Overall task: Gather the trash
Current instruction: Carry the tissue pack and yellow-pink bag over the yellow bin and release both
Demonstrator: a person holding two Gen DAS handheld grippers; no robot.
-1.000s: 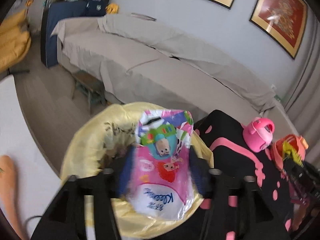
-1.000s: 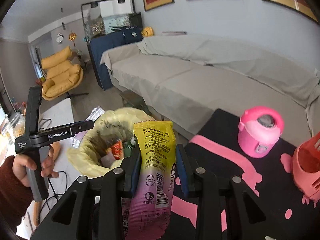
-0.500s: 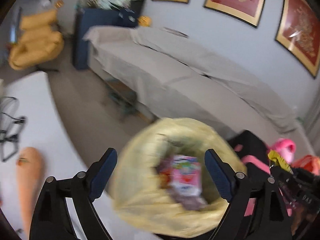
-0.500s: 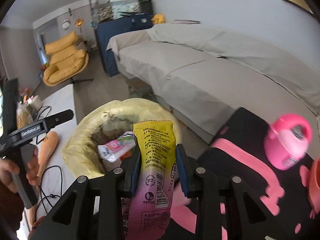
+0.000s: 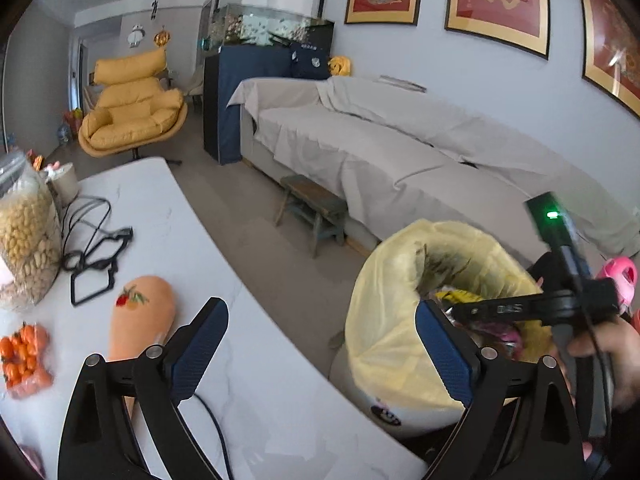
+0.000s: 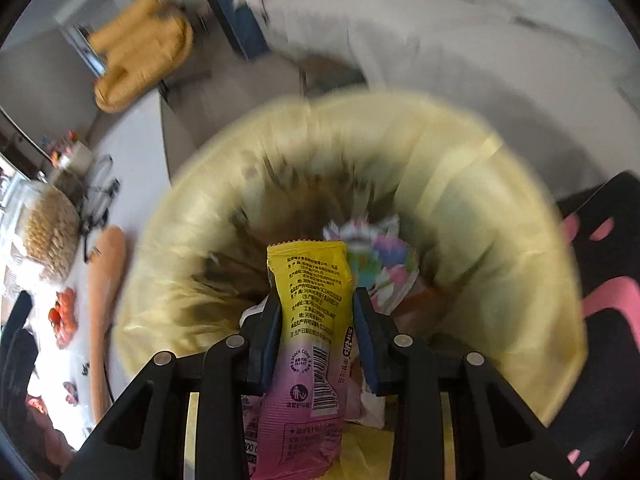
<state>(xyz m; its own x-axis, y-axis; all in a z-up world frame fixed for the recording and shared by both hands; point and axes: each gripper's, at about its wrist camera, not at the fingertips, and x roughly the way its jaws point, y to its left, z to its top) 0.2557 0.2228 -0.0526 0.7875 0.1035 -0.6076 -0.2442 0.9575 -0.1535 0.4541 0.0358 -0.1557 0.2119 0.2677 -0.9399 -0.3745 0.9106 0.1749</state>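
— While the black left gripper with blue pads [image 5: 320, 356] is opening its jaws, is anything between them?

— Nothing is. The jaws stand wide apart over the edge of the white marble-look table [image 5: 168, 220], with the round white bin lined with a pale yellow plastic bag [image 5: 384, 320] just off the table's edge, by the gripper's right finger.

— And the black right gripper [image 6: 316, 320]?

— It is clamped on the yellow and pink printed snack wrapper [image 6: 312, 312]. The wrapper stands upright between the two pads, its yellow top poking out past the fingertips and its pink lower part with the barcode running back toward the camera.

— Where is that wrapper relative to the bin?

— Directly over the bag's open mouth. The right wrist view looks steeply down into the yellow liner, which rings the wrapper on all sides. It is blurred, so I cannot tell how far the wrapper is above the contents.

— What lies inside?

— A pink, green and white cartoon-printed tissue pack [image 6: 376, 264] just beyond the wrapper, on darker rubbish I cannot make out.

— Is the right gripper visible from the left side?

— Yes, over the bin's far rim, with a hand [image 5: 608, 352] around its handle and a green light on top.

— Anything on the table?

— A tangled black cable [image 5: 96, 256], an orange club-shaped cushion [image 5: 140, 316], a clear jar of peanuts [image 5: 24, 240] and a bag of small oranges [image 5: 24, 356].
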